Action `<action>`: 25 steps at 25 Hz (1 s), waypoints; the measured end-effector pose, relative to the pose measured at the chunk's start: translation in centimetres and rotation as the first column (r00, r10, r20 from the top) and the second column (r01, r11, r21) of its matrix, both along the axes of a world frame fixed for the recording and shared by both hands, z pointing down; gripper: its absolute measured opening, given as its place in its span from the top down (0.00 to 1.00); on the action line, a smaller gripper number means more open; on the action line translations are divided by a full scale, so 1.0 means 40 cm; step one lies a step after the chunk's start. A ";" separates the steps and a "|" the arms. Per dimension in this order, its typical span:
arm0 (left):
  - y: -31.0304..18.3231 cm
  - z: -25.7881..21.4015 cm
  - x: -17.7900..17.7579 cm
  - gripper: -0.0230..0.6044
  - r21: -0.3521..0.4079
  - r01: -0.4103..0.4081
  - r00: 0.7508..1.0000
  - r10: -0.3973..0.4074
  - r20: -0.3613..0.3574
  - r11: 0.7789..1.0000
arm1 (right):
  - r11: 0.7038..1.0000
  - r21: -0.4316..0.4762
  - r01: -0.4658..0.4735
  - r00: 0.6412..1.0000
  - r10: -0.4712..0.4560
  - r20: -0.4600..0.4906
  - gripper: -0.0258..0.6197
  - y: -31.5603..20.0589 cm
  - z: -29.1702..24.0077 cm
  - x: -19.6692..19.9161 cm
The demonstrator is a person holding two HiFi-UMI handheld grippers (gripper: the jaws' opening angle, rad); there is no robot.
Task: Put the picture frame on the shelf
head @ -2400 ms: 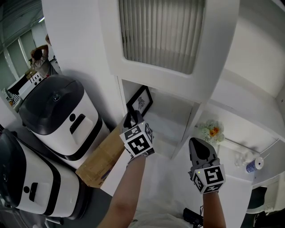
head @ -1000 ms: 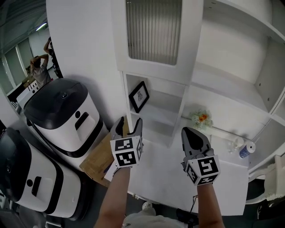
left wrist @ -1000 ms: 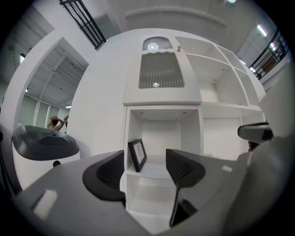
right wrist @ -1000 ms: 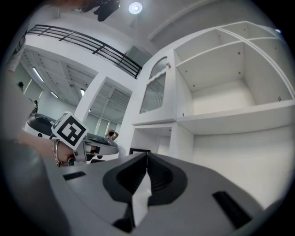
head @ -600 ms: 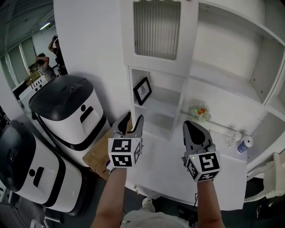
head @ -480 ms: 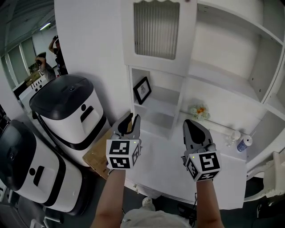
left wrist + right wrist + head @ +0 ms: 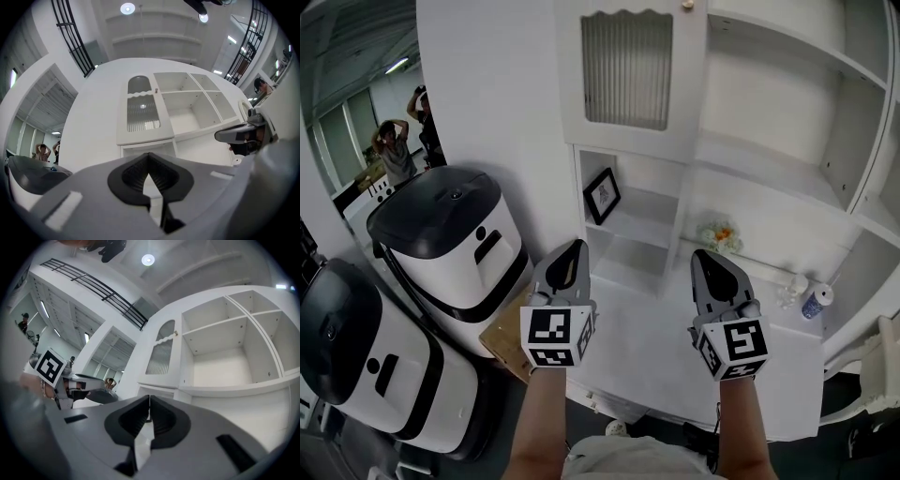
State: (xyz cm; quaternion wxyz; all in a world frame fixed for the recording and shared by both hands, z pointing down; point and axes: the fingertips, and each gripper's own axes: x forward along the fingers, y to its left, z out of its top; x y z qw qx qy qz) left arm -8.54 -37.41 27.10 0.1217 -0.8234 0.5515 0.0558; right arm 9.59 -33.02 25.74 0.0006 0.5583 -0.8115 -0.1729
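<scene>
On the shelf [image 7: 630,246], picture frame [image 7: 602,195] at left edge, open room beside, left tongs [image 7: 576,245] just closed empty, right tongs [image 7: 705,255] closed

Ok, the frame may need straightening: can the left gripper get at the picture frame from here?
Probably yes: the picture frame stands in an open-fronted shelf cubby, nothing lies between it and the left gripper, but its jaws are shut, so they must open first.

The picture frame [image 7: 602,195] stands in the shelf [image 7: 630,261], flowers [image 7: 718,234] to its right, bins [image 7: 455,239] left.
</scene>
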 end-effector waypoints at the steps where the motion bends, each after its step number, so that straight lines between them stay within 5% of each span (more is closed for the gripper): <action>1: 0.001 -0.005 0.000 0.95 0.006 0.003 1.000 -0.003 0.006 1.000 | 1.000 0.001 -0.001 1.000 0.001 -0.004 0.94 0.000 -0.001 0.001; 25: 0.001 0.007 0.007 0.95 -0.010 -0.048 0.999 0.048 -0.023 0.999 | 1.000 -0.020 0.016 0.999 -0.017 -0.048 0.94 -0.009 0.013 -0.011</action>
